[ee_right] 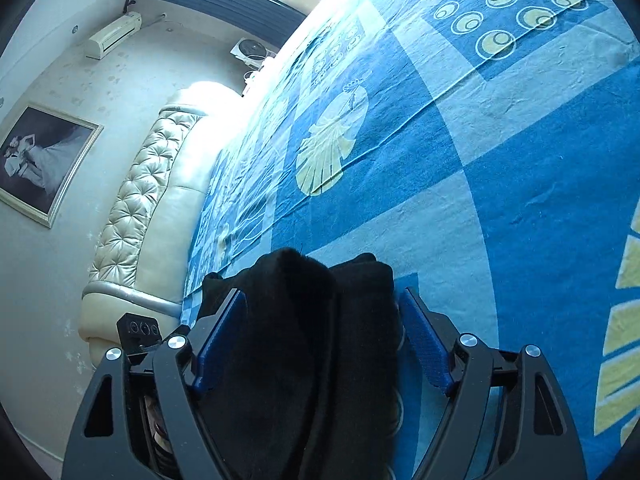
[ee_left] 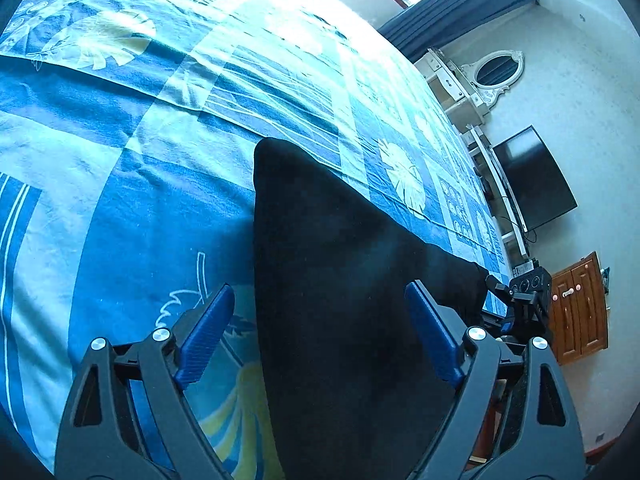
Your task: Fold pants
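The black pants [ee_left: 340, 280] lie on the blue patterned bedsheet [ee_left: 160, 160]. In the left wrist view my left gripper [ee_left: 320, 320] is open, its blue fingers [ee_left: 208, 332] apart on either side of the flat black cloth. The other gripper [ee_left: 524, 304] shows at the cloth's far right end. In the right wrist view my right gripper [ee_right: 320, 328] is open, with a bunched end of the pants [ee_right: 304, 340] lying between its blue fingers [ee_right: 424, 340]. I cannot tell whether the fingers touch the cloth.
A cream tufted headboard [ee_right: 136, 216] and a framed picture [ee_right: 40, 160] stand left of the bed in the right wrist view. A dark TV [ee_left: 536, 176], a white mirror dresser [ee_left: 480, 76] and a wooden cabinet [ee_left: 580, 308] line the wall past the bed's right edge.
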Action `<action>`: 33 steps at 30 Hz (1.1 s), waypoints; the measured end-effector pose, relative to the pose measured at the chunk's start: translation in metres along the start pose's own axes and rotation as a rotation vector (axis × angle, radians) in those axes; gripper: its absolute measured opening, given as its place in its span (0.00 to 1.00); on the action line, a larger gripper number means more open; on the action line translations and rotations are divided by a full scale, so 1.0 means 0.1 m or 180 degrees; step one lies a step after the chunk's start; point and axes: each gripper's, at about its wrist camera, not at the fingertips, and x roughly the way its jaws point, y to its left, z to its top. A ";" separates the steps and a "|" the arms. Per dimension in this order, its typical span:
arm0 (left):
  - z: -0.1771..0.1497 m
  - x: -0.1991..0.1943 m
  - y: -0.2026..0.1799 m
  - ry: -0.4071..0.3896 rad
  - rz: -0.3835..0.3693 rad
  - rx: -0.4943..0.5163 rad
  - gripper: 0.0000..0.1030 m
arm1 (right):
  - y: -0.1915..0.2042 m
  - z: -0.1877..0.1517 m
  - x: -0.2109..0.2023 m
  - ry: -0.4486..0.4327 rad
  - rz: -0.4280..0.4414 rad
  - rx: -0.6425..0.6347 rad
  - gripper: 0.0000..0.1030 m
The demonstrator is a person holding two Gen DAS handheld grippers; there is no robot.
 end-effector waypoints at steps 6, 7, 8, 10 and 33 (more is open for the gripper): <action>0.14 0.30 0.07 0.0221 -0.0016 -0.0026 0.73 | 0.11 -0.02 0.20 0.0228 -0.0067 -0.0248 0.57; 0.16 0.32 0.04 0.0232 0.0025 0.0050 0.63 | 0.12 -0.04 0.22 0.0261 -0.0104 -0.0270 0.50; 0.16 0.35 0.02 0.0295 0.0003 0.0116 0.43 | 0.12 -0.05 0.22 0.0247 -0.0096 -0.0274 0.49; 0.18 0.35 -0.01 0.0285 0.0032 0.0130 0.34 | 0.12 -0.05 0.19 0.0212 -0.0067 -0.0282 0.42; 1.20 0.51 0.19 0.0004 0.0753 0.0428 0.27 | 0.20 0.78 1.02 0.0082 0.0159 -0.0082 0.33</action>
